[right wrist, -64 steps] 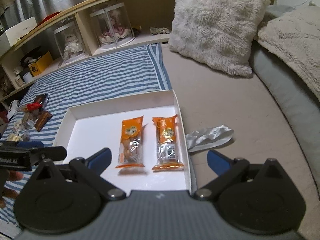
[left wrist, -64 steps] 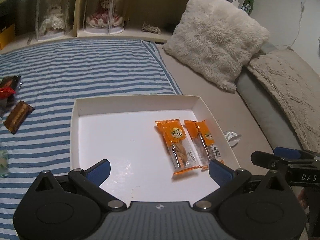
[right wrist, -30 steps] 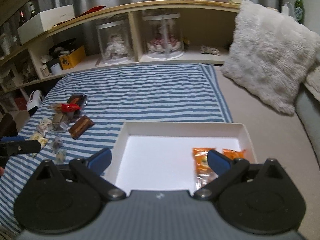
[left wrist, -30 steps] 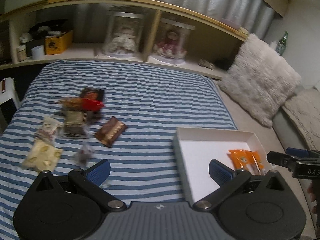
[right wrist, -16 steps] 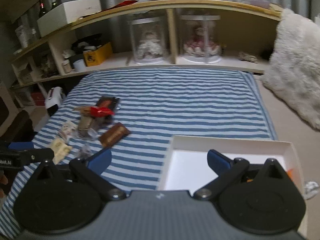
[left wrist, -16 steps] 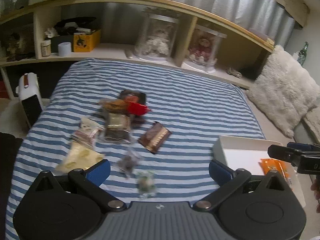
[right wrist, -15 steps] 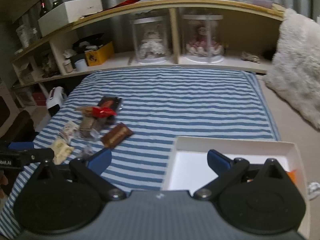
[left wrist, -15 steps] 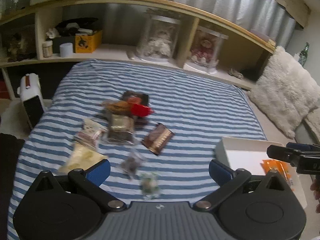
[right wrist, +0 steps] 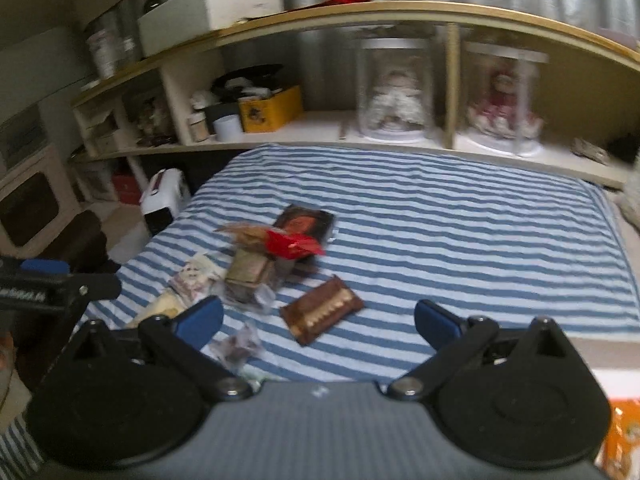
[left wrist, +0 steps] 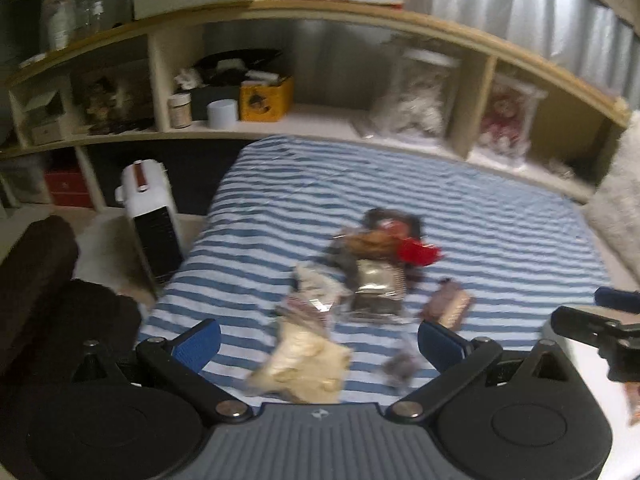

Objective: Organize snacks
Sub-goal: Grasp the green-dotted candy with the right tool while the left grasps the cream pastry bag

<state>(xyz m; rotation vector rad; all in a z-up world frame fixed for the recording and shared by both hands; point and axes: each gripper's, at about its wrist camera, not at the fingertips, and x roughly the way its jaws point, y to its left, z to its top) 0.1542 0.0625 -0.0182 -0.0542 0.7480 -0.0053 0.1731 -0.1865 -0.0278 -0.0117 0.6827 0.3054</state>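
Tongs (left wrist: pixel 319 343) (right wrist: pixel 319 322), two pairs, both agape.

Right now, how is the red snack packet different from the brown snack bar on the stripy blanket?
The red snack packet is bright red and crumpled; the brown snack bar is dark brown, flat and rectangular. The red packet lies on top of the heap of other snacks, while the brown bar lies apart, alone on the striped blanket. The brown bar sits nearer the right hand-held gripper than the red packet does. Both are wrapped snacks, not yet picked up.

Glossy plastic snack wrappers (right wrist: pixel 276 268) on matt striped cloth (right wrist: pixel 440 232); wooden shelf (right wrist: pixel 360 20).
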